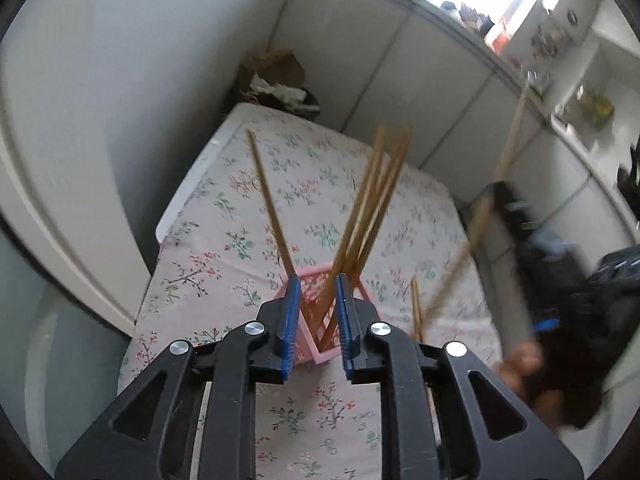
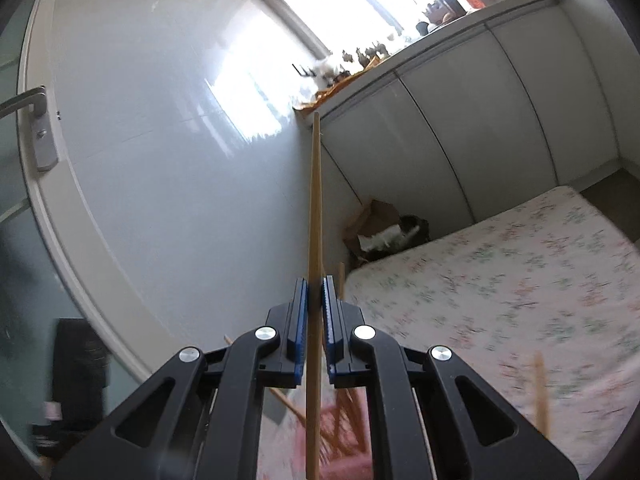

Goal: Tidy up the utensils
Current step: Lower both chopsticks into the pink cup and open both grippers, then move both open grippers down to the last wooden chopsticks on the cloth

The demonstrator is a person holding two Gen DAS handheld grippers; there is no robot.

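**Chopstick in right gripper, holder next**

While the right gripper (image 2: 316, 300) is clamped on a single chopstick (image 2: 314, 208), the job left is getting that stick into the pink holder (image 1: 316, 292) without knocking the ones already standing in it.

How I'd do the drop, as a judgement:
- Stick is pinched partway along, with length sticking out both ahead of and behind the pads. Tilt it so the lower end leads.
- Aim for the open gap in the middle of the holder. One chopstick (image 1: 270, 204) leans left, a bunch (image 1: 374, 196) leans right; the V between them is the free slot.
- Let go only once the tip is below the rim, otherwise it could bounce out.
- Holder looks light; a side hit could tip it.

Left gripper (image 1: 318, 320) has its jaws apart with nothing pressed between them, hovering just over the holder. Keep it out of the incoming path, or use it to steady the holder.

One more loose chopstick (image 1: 417, 308) lies near the table's right edge, just right of the holder.

Surface: table with a floral cloth (image 1: 224, 216); holder sits toward its near end. Room: white cabinet doors (image 1: 360, 60) along the far side, tiled wall, a brown paper bag (image 1: 276, 70) of rubbish past the table's far corner, a door handle (image 2: 36, 128) on the left in the right wrist view. Both views show motion blur.
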